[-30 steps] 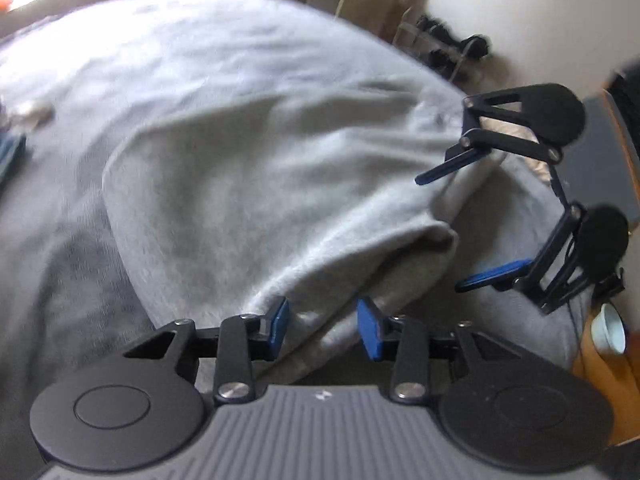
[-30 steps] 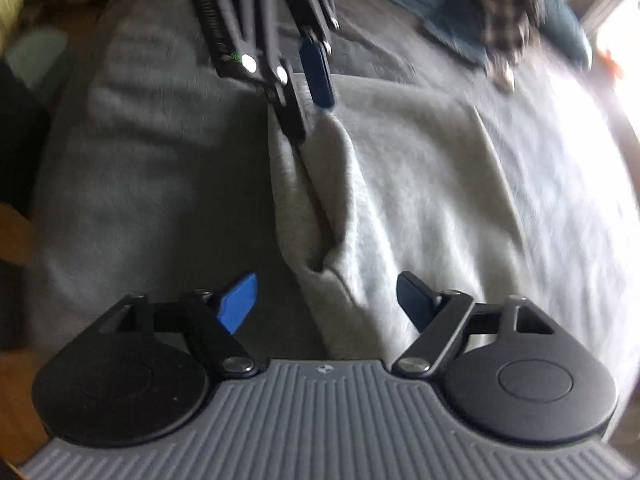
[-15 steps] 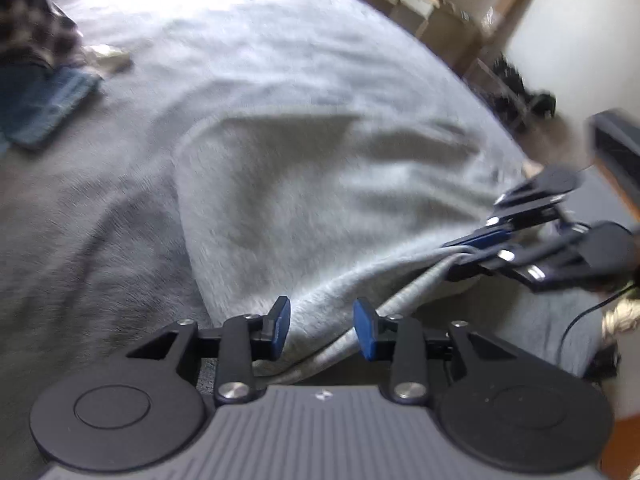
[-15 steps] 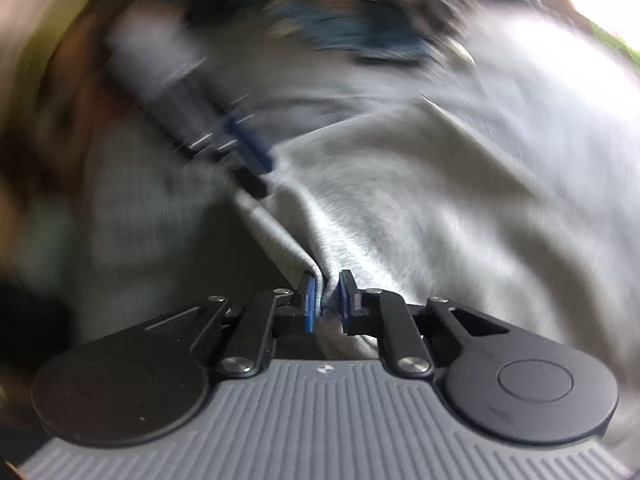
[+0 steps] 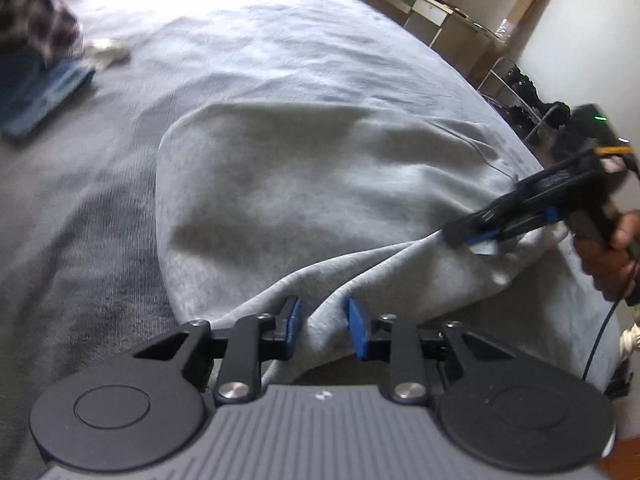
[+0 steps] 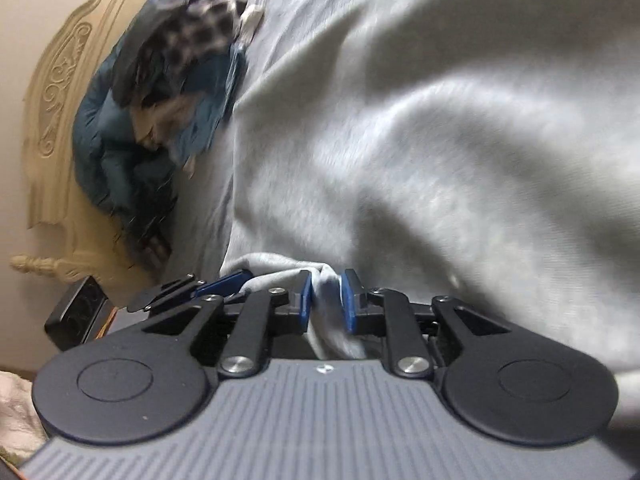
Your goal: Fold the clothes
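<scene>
**Grey garment held at its near edge over the bed**

A bed (image 5: 280,40) covered with a light grey blanket fills both views. At its far left in the left wrist view lie a folded blue cloth (image 5: 40,96) and a checked garment (image 5: 36,28); the right wrist view shows the same pile (image 6: 180,60) against a carved cream headboard (image 6: 52,92). Beyond the bed stand a pale desk (image 5: 432,4) by a white wall and a rack of dark shoes (image 5: 520,88).

The grey garment (image 5: 304,184) lies spread on the blanket near the bed's front edge. Its long axis runs roughly left to right in the left wrist view, with a rounded edge toward the left and its near edge lifted into ridges.

The left gripper (image 5: 322,330) has its blue fingers (image 5: 294,320) partly apart, with a fold of the near edge bunched between them; whether they pinch it I cannot tell. The right gripper (image 6: 326,302) has its fingers (image 6: 306,300) drawn close on a wad of the same edge, gripping it. In the left wrist view it (image 5: 480,236) shows at the right, held by a hand (image 5: 608,256), just beside the garment's right end.
</scene>
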### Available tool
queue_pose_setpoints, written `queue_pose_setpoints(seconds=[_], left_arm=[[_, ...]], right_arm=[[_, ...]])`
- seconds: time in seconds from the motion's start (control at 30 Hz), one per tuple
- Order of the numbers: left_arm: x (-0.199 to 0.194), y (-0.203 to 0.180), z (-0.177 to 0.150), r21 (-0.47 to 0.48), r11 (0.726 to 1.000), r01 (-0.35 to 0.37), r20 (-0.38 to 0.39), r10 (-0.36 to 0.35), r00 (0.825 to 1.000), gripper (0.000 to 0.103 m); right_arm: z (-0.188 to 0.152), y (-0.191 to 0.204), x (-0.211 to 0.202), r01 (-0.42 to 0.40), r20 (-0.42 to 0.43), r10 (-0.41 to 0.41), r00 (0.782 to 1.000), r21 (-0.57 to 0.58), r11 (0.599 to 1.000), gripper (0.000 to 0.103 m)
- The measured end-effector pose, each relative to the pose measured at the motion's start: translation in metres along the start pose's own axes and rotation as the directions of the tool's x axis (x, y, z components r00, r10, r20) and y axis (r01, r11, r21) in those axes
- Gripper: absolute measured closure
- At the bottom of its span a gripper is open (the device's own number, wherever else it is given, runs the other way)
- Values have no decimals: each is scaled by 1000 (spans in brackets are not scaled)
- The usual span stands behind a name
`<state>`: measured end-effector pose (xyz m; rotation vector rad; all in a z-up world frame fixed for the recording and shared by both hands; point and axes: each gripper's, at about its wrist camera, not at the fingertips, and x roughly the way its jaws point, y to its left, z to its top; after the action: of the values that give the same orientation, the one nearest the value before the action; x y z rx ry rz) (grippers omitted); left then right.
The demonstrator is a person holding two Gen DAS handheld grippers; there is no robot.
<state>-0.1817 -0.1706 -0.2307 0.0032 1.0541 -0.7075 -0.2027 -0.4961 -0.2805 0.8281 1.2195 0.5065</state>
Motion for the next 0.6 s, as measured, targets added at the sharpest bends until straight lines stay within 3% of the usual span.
queue_pose_setpoints(seconds=[0.07,0.13,0.2,0.27,0.37,0.43,0.57,0.6], left_arm=[[2,4,-1,-18,1000,14,-10,-15,1000,75],[3,9,-1,-35,999,28,-21,-29,999,75],[5,13,-2,-54,998,42,-31,-44,999,75],[6,21,-1,-98,993,62,-42,-67,997,75],[8,28,2,-141,987,83,-58,-92,994,76],[8,28,3,-132,987,88,-65,-97,993,76],[1,23,7,-96,992,81,-72,-88,993,76],[-4,18,10,-72,995,72,-62,-76,995,76]], right_arm=[[-4,8,-19,93,87,-90,992,-32,995,83],[-13,28,-42,220,206,-199,958,-86,972,82],[-26,59,-55,281,296,-210,932,-219,934,83],[-47,96,-51,283,310,-163,937,-394,874,83],[-70,125,-17,178,194,-78,978,-578,796,85],[-73,119,8,207,178,-122,977,-618,759,86],[-65,86,15,228,220,-132,966,-497,837,103],[-62,78,17,231,230,-136,964,-465,855,103]])
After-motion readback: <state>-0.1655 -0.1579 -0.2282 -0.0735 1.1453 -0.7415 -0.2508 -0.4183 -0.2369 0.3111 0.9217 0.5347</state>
